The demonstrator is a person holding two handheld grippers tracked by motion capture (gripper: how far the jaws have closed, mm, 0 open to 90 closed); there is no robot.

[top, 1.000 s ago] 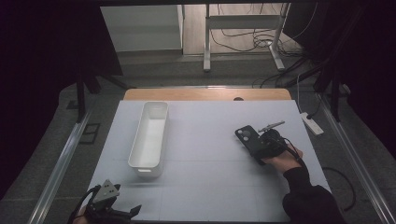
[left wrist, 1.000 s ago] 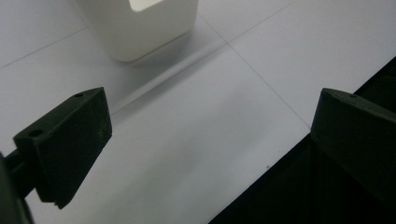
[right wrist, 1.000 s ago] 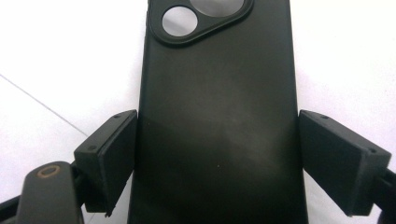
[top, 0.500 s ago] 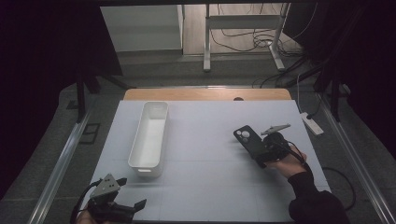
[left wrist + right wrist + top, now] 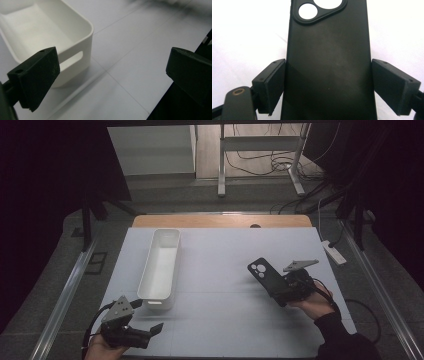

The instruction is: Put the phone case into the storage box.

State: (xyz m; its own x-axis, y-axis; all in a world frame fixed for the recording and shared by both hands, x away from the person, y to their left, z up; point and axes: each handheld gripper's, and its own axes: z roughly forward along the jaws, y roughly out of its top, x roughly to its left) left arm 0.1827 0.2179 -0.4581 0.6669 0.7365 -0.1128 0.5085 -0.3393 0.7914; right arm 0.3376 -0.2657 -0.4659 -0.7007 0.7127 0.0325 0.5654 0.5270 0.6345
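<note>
**Phone case clamped in your right gripper, above the worktop's right half**

The worktop [image 5: 225, 270] is a pale sheet. From above you see its wooden far edge, which neither gripper view gives you.

The white bin [image 5: 161, 270] lies lengthwise on the left half, and it is empty. Your left gripper view brings its near corner close and shows the handle slot [image 5: 72, 58] cut in the end wall. From above that slot is barely a mark.

The black phone case [image 5: 266, 279] is on the right half, well apart from the bin. Its camera-cutout end points away from you and toward the bin. Your right gripper [image 5: 284, 292] holds it across its width. The right gripper view shows each of the two fingers [image 5: 270, 83] pressed flat on one long edge of the case [image 5: 328, 65], and the round cutout [image 5: 308, 12] shows white. The view from above cannot show you that contact.

Your left gripper [image 5: 152, 329] sits at the near left corner, just short of the bin. Its fingers [image 5: 37, 75] stand wide apart with bare worktop between them.
</note>
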